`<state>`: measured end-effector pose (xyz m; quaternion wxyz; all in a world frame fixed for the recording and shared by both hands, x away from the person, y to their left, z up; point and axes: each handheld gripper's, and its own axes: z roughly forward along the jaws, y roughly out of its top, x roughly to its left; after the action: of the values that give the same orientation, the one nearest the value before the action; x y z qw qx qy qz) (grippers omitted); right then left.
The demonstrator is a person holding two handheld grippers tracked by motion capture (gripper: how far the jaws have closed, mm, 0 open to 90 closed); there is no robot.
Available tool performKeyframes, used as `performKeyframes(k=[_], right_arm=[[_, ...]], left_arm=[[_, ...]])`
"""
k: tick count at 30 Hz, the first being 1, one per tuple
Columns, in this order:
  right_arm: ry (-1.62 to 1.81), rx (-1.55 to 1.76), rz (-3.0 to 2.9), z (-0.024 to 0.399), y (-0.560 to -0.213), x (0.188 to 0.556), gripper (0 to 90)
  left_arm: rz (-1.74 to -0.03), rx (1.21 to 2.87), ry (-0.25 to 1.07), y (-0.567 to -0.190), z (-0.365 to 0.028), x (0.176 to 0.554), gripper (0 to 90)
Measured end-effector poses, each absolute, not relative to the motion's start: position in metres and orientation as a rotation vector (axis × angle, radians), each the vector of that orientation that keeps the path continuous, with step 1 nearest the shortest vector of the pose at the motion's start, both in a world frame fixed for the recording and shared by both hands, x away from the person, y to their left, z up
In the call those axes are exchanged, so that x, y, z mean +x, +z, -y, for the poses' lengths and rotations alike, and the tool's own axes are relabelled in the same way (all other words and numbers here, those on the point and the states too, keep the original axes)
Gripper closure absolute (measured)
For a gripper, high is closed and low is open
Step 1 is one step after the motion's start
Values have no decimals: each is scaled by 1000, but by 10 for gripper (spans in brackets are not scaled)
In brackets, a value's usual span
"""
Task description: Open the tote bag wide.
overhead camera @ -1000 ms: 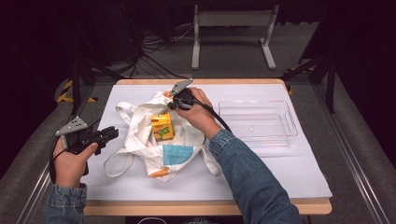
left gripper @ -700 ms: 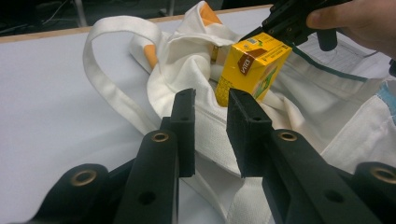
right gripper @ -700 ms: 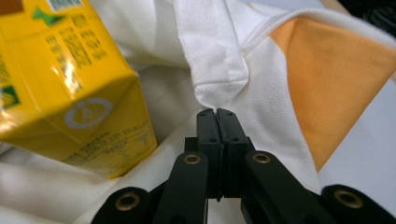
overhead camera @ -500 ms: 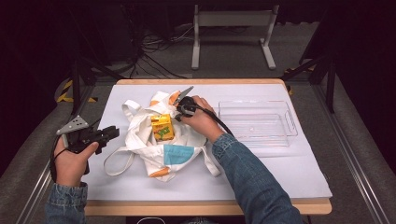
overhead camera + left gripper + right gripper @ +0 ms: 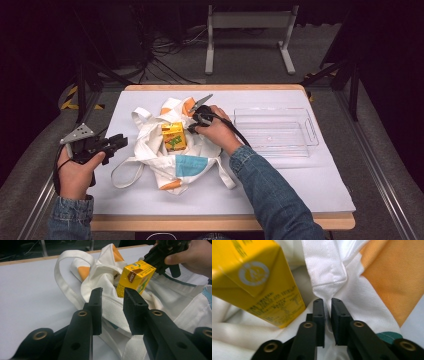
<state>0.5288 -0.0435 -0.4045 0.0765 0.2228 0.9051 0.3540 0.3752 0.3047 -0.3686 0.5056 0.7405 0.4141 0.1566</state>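
A white tote bag [image 5: 150,145] with orange and blue patches lies crumpled in the middle of the table. A yellow juice carton [image 5: 174,136] stands on it. My right gripper [image 5: 194,122] is at the bag's far edge, just right of the carton. In the right gripper view its jaws [image 5: 327,308] have just been opening and stand slightly apart, with a fold of the white cloth [image 5: 327,267] between them and the carton [image 5: 254,277] close on the left. My left gripper [image 5: 119,142] hovers left of the bag. Its jaws [image 5: 113,308] have just been opening and hold nothing, pointing at the bag [image 5: 105,277] and carton [image 5: 136,277].
A clear plastic tray [image 5: 272,110] stands on the white table cover to the right of the bag. The bag's strap [image 5: 122,175] loops out toward the left front. Beyond the table's far edge are cables and a metal stand on the floor.
My right hand has come down toward the table, and the bag's far edge has sunk with it. The left hand has stayed where it was.
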Motion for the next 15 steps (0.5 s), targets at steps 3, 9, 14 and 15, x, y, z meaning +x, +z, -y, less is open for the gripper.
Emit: performKeyframes(k=[3,9,14,15], right_arm=[[1109,675,-2686,47,-397,527,731],[1197,638,-2647,57,-378,519,643],[1292,605,-2621,66,-366,514,595],[1346,592,-2603,69,-361,511,547]], left_arm=[[-994,1781,373,-368,-305,375,665],[-973,1781,376,-366,-306,376,627],[-964,1778,380,-365,-306,377,609],[-967,1776,375,-365,-306,377,608]])
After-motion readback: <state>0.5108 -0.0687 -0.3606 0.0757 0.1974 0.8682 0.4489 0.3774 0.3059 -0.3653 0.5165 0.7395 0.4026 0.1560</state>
